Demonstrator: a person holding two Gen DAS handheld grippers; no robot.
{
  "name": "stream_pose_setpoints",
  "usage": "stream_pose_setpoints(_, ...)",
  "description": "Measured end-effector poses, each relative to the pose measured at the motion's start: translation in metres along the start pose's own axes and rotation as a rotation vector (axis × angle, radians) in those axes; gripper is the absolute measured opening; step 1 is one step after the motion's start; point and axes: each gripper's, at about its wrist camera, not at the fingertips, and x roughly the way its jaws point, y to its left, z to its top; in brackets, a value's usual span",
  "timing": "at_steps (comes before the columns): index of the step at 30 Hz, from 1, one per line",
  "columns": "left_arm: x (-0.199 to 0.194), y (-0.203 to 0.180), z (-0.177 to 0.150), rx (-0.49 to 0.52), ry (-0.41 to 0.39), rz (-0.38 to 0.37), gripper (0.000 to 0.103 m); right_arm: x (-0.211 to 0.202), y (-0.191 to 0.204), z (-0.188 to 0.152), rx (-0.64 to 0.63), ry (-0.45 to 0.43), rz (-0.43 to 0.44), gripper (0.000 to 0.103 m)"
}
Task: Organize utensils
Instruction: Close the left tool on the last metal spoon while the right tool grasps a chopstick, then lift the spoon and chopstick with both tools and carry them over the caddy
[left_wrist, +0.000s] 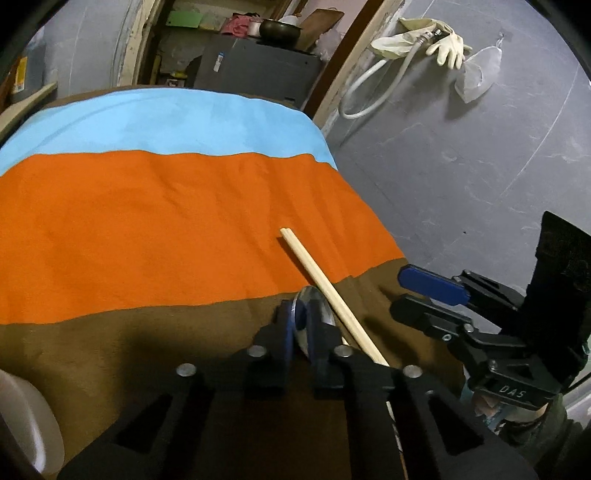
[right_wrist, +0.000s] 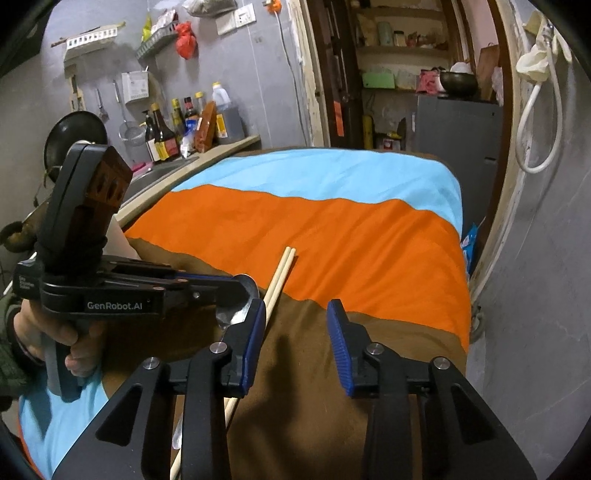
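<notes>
The gathering-up step looks to be in hand: a metal spoon (right_wrist: 240, 302) and a pair of wooden chopsticks (right_wrist: 281, 275) lie together on the striped cloth (left_wrist: 147, 229) that covers the tabletop, near its right side, at the seam of the brown and orange bands; the chopsticks run from the orange band back toward the near edge, with the spoon just to their left.

The left tongs (left_wrist: 301, 317) are pinched tight on the bowl of the spoon, the blue pads (left_wrist: 289, 325) pressed either side of it; whether the spoon has left the cloth I cannot tell.

The right tongs (right_wrist: 295, 339) stand part-way open and hold nothing; the left-hand pad (right_wrist: 255, 339) sits over the chopsticks, so the sticks fall outside the gap, not within it.

No holder or tray shows in either view; I would judge the next move calls for the right tongs to shift left until they straddle both sticks, close on the pair, then carry them off with the spoon.
</notes>
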Motion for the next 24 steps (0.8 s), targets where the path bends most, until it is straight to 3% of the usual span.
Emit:
stream_pose_setpoints(4, -0.003, 0.002, 0.000, -0.009, -0.023, 0.010, 0.001, 0.009, 0.000, 0.003, 0.004, 0.031, 0.007, 0.031)
stream_pose_setpoints(12, -0.016, -0.006, -0.009, 0.033, -0.087, 0.120, 0.001, 0.029, 0.007, 0.008, -0.028, 0.100, -0.022, 0.029)
stream_pose_setpoints(24, -0.020, 0.002, -0.006, -0.011, -0.102, 0.108, 0.001, 0.053, 0.012, 0.021, -0.060, 0.137, -0.091, 0.025)
